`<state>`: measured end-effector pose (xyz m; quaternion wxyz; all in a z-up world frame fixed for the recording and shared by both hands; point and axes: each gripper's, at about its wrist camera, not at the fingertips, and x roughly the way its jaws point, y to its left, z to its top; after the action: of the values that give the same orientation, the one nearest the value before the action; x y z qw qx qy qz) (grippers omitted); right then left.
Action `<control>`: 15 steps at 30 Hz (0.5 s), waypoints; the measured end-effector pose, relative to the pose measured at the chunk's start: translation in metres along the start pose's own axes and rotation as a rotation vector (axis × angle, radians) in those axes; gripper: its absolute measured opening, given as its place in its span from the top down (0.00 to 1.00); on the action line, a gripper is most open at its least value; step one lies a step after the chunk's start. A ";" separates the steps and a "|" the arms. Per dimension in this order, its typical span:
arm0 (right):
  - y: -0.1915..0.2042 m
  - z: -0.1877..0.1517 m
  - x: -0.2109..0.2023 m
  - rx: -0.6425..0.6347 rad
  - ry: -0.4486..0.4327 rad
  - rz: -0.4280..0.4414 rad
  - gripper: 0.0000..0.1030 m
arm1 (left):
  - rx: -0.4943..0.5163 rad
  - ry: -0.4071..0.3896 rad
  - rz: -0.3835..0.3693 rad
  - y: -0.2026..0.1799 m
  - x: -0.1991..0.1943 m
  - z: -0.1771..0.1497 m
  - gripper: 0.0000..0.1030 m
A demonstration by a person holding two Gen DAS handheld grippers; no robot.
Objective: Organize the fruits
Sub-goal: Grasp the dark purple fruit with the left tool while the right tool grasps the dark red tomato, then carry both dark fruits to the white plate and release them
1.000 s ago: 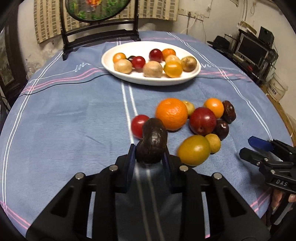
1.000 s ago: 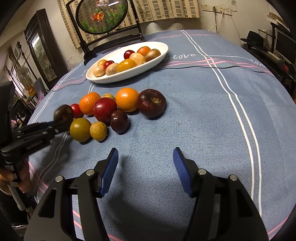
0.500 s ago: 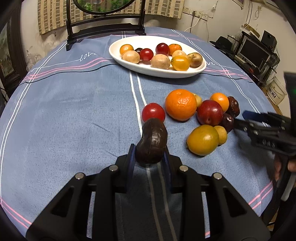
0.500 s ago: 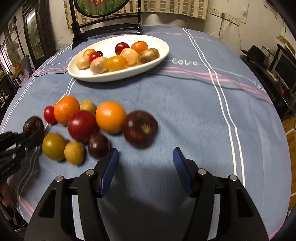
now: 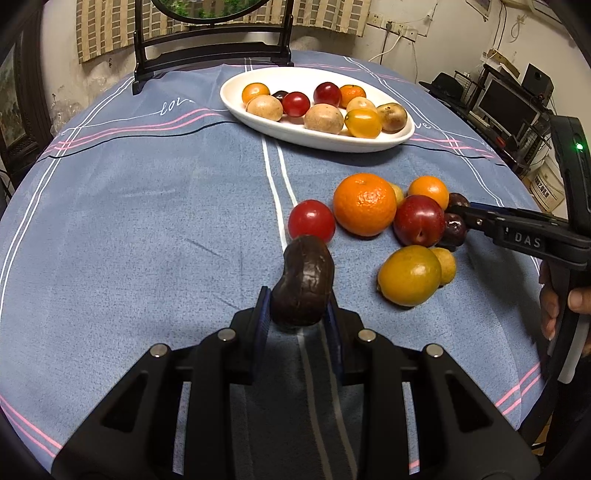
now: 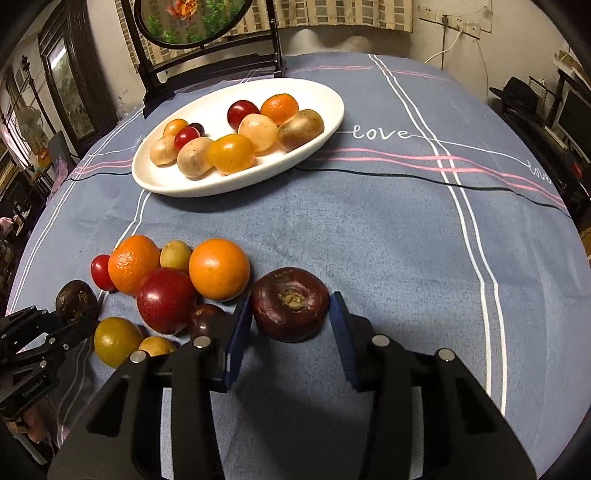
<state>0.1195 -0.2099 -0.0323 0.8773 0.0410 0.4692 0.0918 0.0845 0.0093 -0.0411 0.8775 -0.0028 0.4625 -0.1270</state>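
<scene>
Ten fruits (image 6: pixel 231 153) fill the white oval plate (image 6: pixel 325 122) on the tablecloth (image 6: pixel 388 236).

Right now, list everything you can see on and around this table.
Dish: one, white oval, far side of the table.
Fruits in dish: ten, orange, red, tan, yellow, dark.
Loose fruits: eight, orange, red, yellow, dark, clustered on the cloth nearer than the dish.
Wrinkled fruit: one, dark brown, in the left gripper.
Round fruit: one, dark purple, beside the cluster.
Tablecloth: one, blue with white and pink stripes, covering the table.
Round panel on stand: one, black frame, behind the dish.
Left gripper: one, black, shut on the wrinkled fruit.
Right gripper: one, black, jaws closing with the round fruit between them.
Hand: one, on the right gripper's handle.
</scene>
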 end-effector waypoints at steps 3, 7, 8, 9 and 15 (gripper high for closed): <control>-0.003 -0.003 -0.009 0.008 -0.023 0.000 0.58 | 0.001 -0.003 0.003 0.000 -0.001 0.001 0.73; -0.006 -0.006 -0.026 0.005 -0.060 0.001 0.58 | 0.015 -0.024 0.005 0.000 -0.007 0.006 0.73; -0.006 -0.005 -0.030 0.003 -0.071 0.000 0.58 | 0.017 -0.031 0.008 0.000 -0.010 0.008 0.73; -0.006 -0.005 -0.033 0.000 -0.082 0.001 0.58 | 0.022 -0.043 0.011 0.001 -0.013 0.012 0.73; 0.005 0.013 -0.055 -0.041 -0.166 0.033 0.58 | 0.049 -0.085 0.003 -0.003 -0.023 0.048 0.73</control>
<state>0.1000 -0.2155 0.0212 0.9123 0.0381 0.3920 0.1120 0.1103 0.0065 0.0053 0.8964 0.0141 0.4214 -0.1368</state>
